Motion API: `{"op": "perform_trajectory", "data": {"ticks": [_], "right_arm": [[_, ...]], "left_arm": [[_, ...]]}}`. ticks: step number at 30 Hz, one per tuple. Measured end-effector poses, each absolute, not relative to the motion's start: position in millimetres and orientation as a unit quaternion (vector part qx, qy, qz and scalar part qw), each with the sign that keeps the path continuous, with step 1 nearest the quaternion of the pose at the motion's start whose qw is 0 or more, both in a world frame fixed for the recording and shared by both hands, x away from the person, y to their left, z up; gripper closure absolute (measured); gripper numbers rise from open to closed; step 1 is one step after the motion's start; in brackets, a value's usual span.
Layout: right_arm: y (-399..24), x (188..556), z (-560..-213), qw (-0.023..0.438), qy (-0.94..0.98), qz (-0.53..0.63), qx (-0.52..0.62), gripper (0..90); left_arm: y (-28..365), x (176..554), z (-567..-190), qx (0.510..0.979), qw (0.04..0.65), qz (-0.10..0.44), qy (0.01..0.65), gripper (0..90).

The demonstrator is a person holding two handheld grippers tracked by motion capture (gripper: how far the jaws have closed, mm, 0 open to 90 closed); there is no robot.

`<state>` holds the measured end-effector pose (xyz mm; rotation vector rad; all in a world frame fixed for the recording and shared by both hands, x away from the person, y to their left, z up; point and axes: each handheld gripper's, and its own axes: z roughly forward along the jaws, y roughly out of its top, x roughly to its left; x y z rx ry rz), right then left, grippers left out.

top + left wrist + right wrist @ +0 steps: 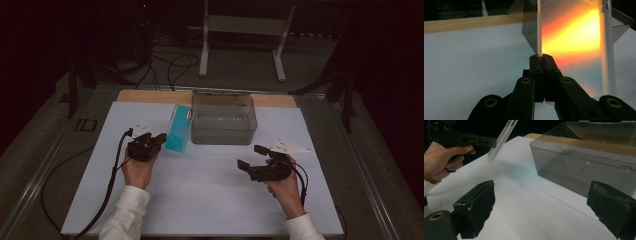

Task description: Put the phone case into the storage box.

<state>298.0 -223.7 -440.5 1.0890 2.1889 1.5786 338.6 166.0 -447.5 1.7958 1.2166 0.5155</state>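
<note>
Phone case held clear of the sheet, beside the box.

We see the teal phone case (179,128) tilted, just left of the grey box (223,120) near the white sheet's (200,200) far edge. The left gripper (159,138) pinches the case's edge, jaws closed. The right gripper (252,157) hovers near the right edge, jaws wide apart and empty.

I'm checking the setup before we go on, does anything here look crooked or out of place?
Only the phone case: the left claw pinches its edge and holds it tilted off the white sheet, beside the empty grey bin. The right claw is open, holding nothing.
</note>
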Motion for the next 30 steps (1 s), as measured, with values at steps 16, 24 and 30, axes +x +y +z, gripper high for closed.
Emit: {"op": "perform_trajectory", "data": {"ticks": [16, 24, 30], "right_arm": [[-197.3, 309.9, -422.8, 0.101, 0.742, 0.556, 0.362, 8.1], [-187.3, 317.6, -420.7, 0.089, 0.738, 0.557, 0.371, 8.1], [-176.9, 324.5, -420.6, 0.077, 0.736, 0.556, 0.379, 8.6]], "left_arm": [[143.5, 331.6, -442.1, 0.720, 0.459, 0.222, 0.471, 88.8], [132.9, 329.9, -441.6, 0.722, 0.464, 0.217, 0.465, 88.8], [125.2, 327.8, -441.5, 0.724, 0.468, 0.215, 0.459, 88.8]]}}
